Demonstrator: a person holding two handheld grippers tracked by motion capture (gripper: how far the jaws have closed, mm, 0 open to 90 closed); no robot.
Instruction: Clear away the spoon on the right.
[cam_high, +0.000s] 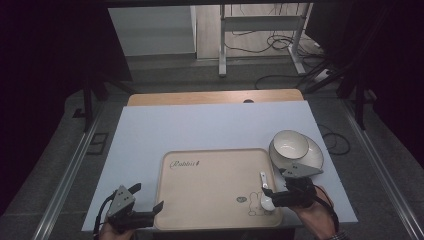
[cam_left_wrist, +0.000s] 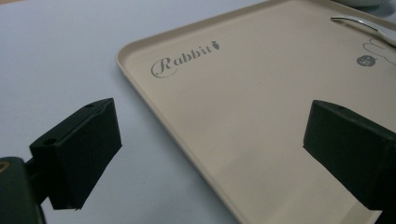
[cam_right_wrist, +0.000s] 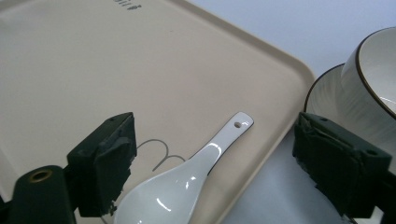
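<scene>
A beige tray (cam_high: 210, 185) printed "Rabbit" lies at the near middle of the white table. A white ceramic spoon (cam_high: 266, 195) rests on the tray's right side, handle pointing away; it is seen close up as the spoon (cam_right_wrist: 187, 182) in the right gripper view. My right gripper (cam_high: 280, 196) stands open over the spoon's bowl, its pads (cam_right_wrist: 105, 163) apart from it. My left gripper (cam_high: 147, 202) is open at the tray's near left corner, straddling the tray edge (cam_left_wrist: 187, 154) with nothing between its jaws.
A white bowl (cam_high: 290, 145) with a dark rim sits tilted on a plate (cam_high: 312, 157) just right of the tray, close to my right gripper. The bowl (cam_right_wrist: 373, 74) and plate (cam_right_wrist: 327, 95) also fill the right side of the right gripper view. A wooden strip borders the table's far edge.
</scene>
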